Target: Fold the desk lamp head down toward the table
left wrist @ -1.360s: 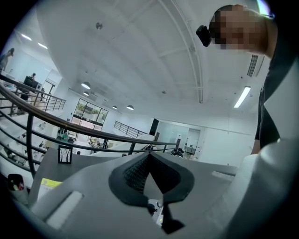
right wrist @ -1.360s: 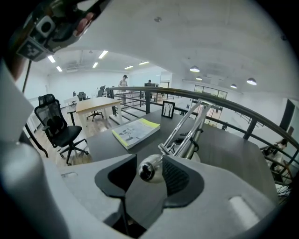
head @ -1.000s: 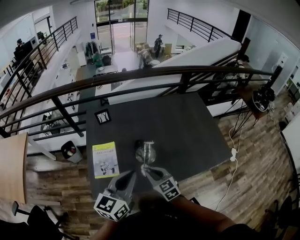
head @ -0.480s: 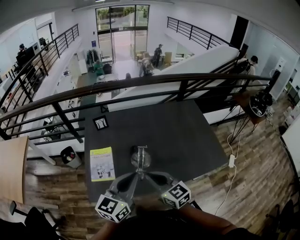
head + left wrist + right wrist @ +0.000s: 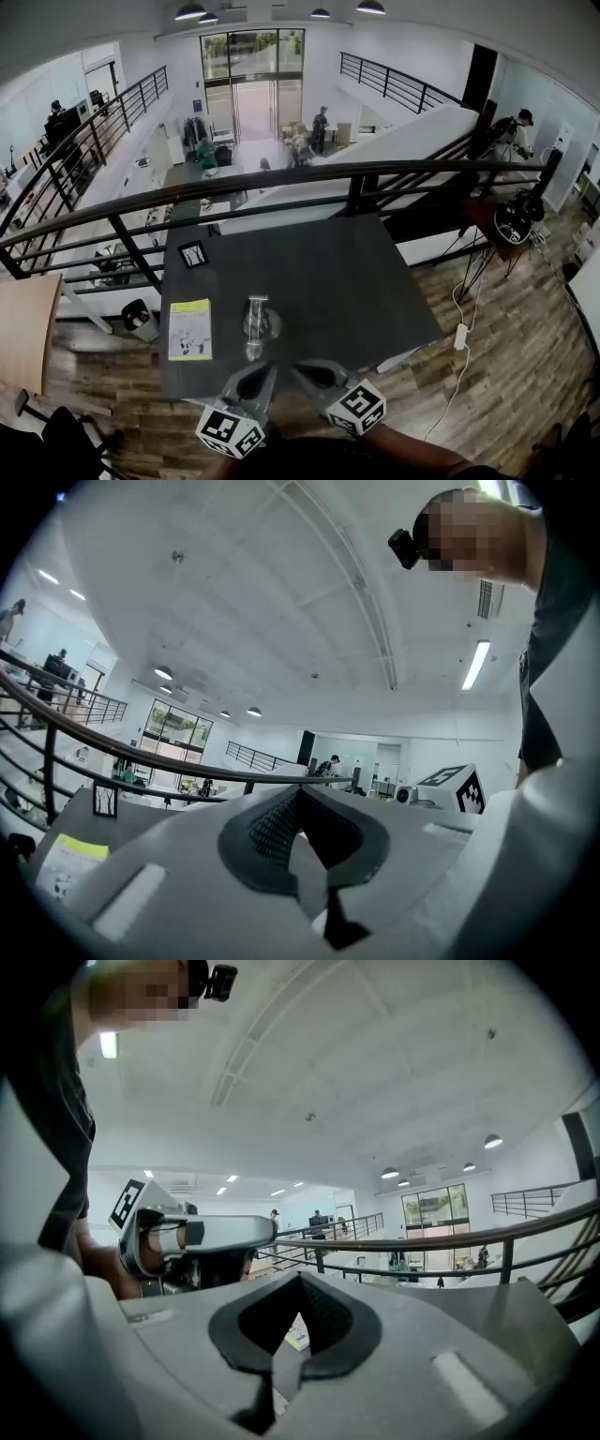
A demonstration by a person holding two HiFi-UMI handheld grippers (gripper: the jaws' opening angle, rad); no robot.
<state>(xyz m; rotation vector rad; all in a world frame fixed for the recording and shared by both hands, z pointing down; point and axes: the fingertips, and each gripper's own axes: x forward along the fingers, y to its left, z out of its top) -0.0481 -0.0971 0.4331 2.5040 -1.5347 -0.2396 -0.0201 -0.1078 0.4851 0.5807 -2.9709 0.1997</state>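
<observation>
Lamp: the lamp (image 5: 257,326) stands on the table (image 5: 356,272) near its front edge, just ahead of both claws and touched by neither.
Lamp head: seen from straight above, so I cannot tell how far it is already tipped.
Left claw: the left claw (image 5: 298,794) is clenched on nothing, its pads meeting at the tips; it is held level, short of the lamp.
Right claw: the right claw (image 5: 300,1279) is also clenched and empty, beside the left one and clear of the lamp.
Doing it well: I judge that one claw should steady the base while the other presses its closed tips on top of the head. The push should follow the hinge's arc slowly; a fast push would likely slide the lamp.
Risk: the lamp sits near the table edge, so a pull toward the person could tip it off.
Nearby: a booklet (image 5: 190,330) lies just left of the lamp, and a small frame (image 5: 193,254) stands farther back on the left.
In the way: nothing lies between the claws and the lamp. The booklet is close enough for a sideways sweep of the left claw to catch it.
Beyond: a railing (image 5: 281,178) runs behind the table, well clear of the work.
</observation>
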